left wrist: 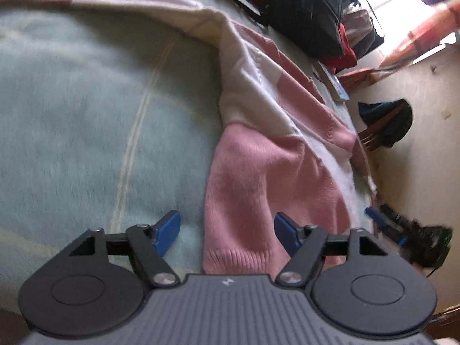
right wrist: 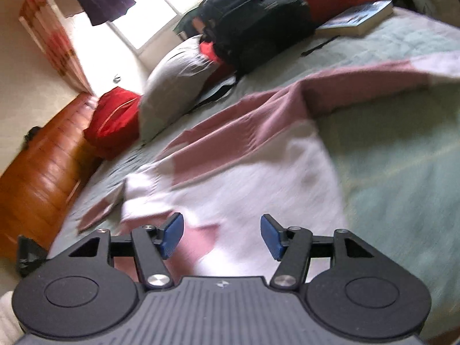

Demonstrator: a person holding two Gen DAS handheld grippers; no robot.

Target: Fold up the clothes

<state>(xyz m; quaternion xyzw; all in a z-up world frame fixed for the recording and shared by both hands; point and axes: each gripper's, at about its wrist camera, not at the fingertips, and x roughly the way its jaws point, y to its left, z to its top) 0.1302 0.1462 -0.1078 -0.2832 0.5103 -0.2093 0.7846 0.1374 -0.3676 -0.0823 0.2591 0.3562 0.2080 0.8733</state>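
Both tongs, left (left wrist: 227,233) and right (right wrist: 222,235), stand spread and empty just over the pink-and-white knitted sweater (left wrist: 258,155) on the pale green bed (left wrist: 86,100), its ribbed sleeve running away from the left tongs, with the black backpack (right wrist: 253,20) beyond.

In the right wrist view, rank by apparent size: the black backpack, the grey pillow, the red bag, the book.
1. black backpack
2. grey pillow
3. red bag
4. book

The backpack and pillow look close in size, and fisheye distortion leaves their order unsure.
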